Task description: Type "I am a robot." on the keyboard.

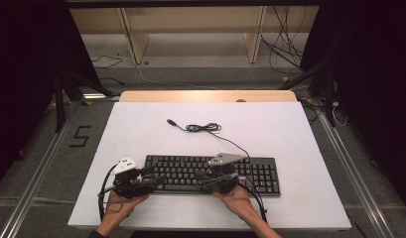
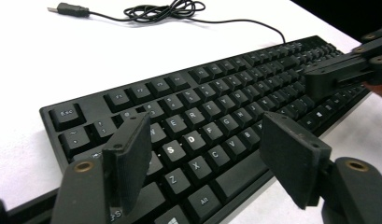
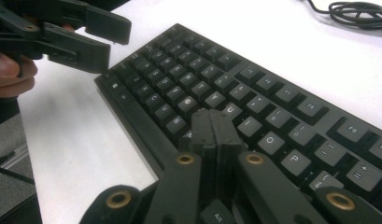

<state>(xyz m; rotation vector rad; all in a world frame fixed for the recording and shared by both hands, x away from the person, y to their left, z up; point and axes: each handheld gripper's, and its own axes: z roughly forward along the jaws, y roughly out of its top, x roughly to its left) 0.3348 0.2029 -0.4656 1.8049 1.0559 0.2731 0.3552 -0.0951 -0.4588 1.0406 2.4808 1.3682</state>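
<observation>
While left tongs gape, right tongs pinched empty over keyboard, coiled cable behind.

keyboard on table, cable behind
</observation>
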